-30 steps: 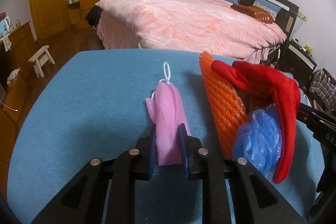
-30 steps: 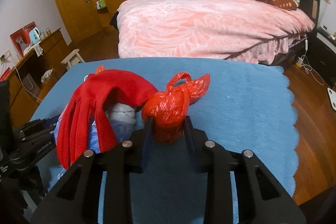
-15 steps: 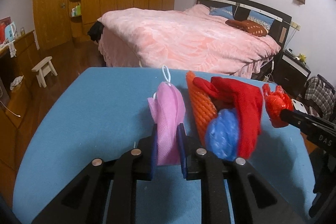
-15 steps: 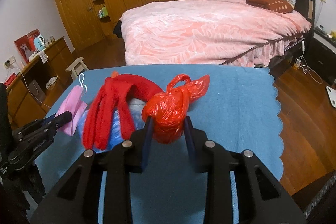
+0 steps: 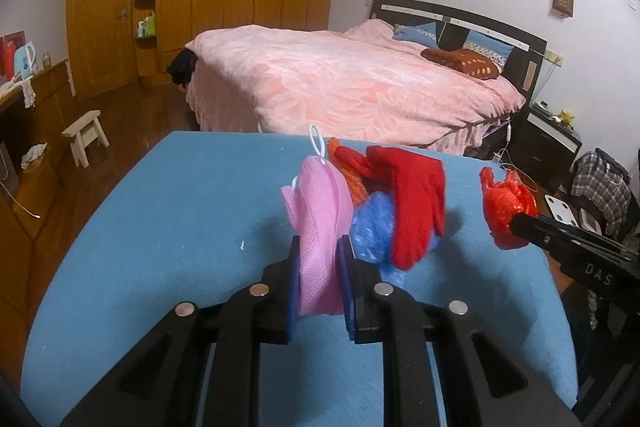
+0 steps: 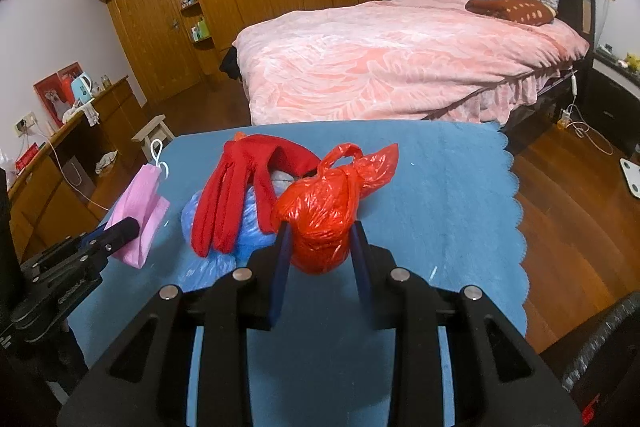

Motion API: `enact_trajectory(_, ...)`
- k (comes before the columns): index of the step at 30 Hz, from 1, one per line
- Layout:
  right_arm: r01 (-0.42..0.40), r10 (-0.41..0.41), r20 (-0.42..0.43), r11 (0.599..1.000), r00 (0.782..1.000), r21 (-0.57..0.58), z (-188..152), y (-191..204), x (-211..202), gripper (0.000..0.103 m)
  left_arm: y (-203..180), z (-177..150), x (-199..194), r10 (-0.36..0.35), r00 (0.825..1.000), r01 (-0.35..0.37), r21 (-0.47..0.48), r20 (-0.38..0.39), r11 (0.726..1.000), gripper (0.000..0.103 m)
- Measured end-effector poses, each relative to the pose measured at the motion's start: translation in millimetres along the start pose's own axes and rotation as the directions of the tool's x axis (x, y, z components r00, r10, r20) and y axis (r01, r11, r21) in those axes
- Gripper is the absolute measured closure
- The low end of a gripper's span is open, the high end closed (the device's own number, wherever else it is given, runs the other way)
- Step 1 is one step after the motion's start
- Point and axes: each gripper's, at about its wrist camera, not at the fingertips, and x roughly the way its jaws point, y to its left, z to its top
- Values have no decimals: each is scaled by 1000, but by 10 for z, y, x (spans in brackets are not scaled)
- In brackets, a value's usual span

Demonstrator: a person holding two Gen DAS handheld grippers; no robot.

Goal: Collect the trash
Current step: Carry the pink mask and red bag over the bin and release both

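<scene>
My left tongs are clamped on a pink face mask, pads pinching its lower half, white ear loop sticking up. It's very light, floppy fabric that won't slip much; a mid-body pinch is fine, but the loop would be a bad hold since it would swing. My right tongs are gripping a knotted red plastic bag, jaws partly apart around its bulging body. It looks light, crinkly and squashy, with slick film, so I judge the body squeeze holds; the knot handle on top is the alternative hold. Both items look lifted clear of the blue-covered table, though I can't tell for sure from these angles.

Containers: the red bag is tied shut, contents not visible. Between my two tongs, a pile lies on the table: a crumpled blue plastic bag, with something grey showing at its top, draped by a red knit glove, and orange mesh netting behind. All soft and light; the glove may not be trash.

No bin or trash bag to drop into shows in either view. Beyond the table there's the pink bed.
</scene>
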Motion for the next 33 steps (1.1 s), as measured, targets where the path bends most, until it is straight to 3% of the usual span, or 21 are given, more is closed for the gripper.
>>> enact_trajectory(18, 4, -5, 78, 1000, 997, 6, -288, -41, -1033, 74, -524, -127, -704, -79, 996, 77, 48, 39, 996, 85)
enact_trajectory(33, 124, -133, 144, 990, 981, 74, -686, -522, -2115, 74, -1299, -280, -1170, -231, 972, 223, 136, 43, 965, 85)
